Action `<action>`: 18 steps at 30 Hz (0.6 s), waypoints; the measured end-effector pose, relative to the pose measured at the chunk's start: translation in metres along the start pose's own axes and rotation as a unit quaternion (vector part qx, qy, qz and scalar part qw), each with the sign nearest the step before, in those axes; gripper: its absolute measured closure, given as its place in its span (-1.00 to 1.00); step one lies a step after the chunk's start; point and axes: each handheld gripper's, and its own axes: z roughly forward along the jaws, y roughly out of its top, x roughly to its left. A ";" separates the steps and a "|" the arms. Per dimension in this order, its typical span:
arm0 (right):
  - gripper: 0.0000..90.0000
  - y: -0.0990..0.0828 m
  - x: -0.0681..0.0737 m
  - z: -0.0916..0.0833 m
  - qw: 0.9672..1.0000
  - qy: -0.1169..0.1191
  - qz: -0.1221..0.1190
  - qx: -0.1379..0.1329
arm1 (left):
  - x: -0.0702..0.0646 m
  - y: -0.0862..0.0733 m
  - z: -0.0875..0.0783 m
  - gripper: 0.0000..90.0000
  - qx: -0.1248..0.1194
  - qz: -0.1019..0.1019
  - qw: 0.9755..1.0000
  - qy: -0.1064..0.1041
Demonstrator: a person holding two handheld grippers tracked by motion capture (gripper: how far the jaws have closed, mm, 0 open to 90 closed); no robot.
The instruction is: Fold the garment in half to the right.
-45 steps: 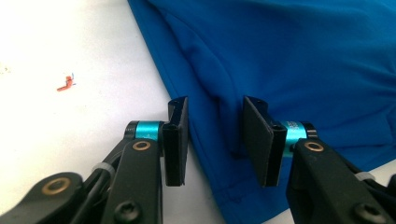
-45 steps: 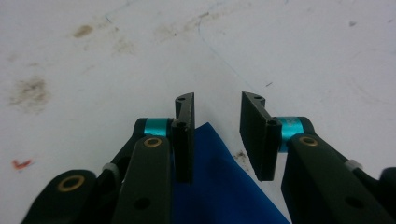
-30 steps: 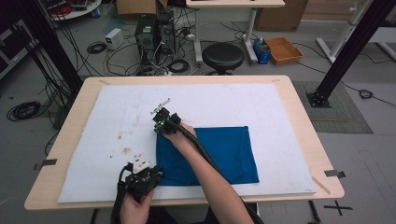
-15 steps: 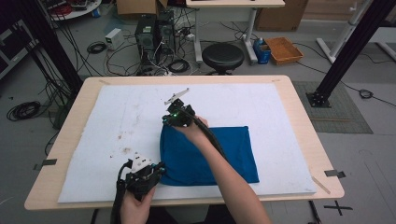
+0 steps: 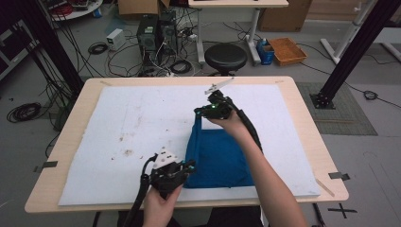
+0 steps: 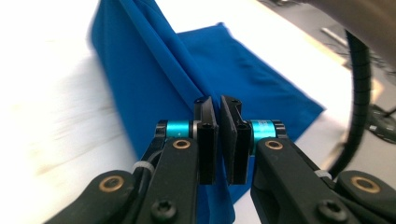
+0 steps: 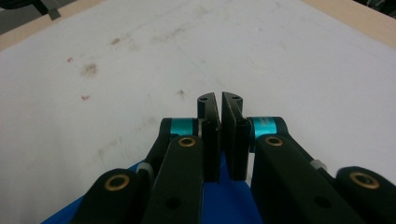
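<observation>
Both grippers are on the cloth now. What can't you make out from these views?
- Right gripper pinch on the blue cloth: its own jaws cover it in the right gripper view.
- Cloth's near left corner: behind the left gripper in the high view.
- Mat: blurred in the left gripper view.

One blue cloth (image 5: 217,158), two grippers

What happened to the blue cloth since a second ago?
The right hand-held gripper, shut on the blue cloth, pulled its far left corner up and toward the table's far side. The left hand-held gripper closed on the near left corner. The white mat stayed put.
</observation>
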 end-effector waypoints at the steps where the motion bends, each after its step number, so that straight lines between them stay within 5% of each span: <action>1: 0.93 -0.004 -0.005 -0.006 1.000 -0.001 0.005 0.003 | -0.004 0.001 0.006 0.89 0.001 0.001 1.000 -0.006; 7: 0.93 -0.033 -0.031 -0.037 1.000 -0.012 0.025 -0.002 | -0.030 0.008 0.047 0.90 0.006 0.000 0.999 -0.044; 11: 0.93 -0.048 -0.045 -0.050 0.999 -0.024 0.025 0.025 | -0.042 0.008 0.071 0.89 0.019 -0.010 0.998 -0.067; 18: 0.93 -0.062 -0.058 -0.065 0.997 -0.050 0.021 0.051 | -0.058 0.009 0.097 0.89 0.020 -0.009 0.997 -0.076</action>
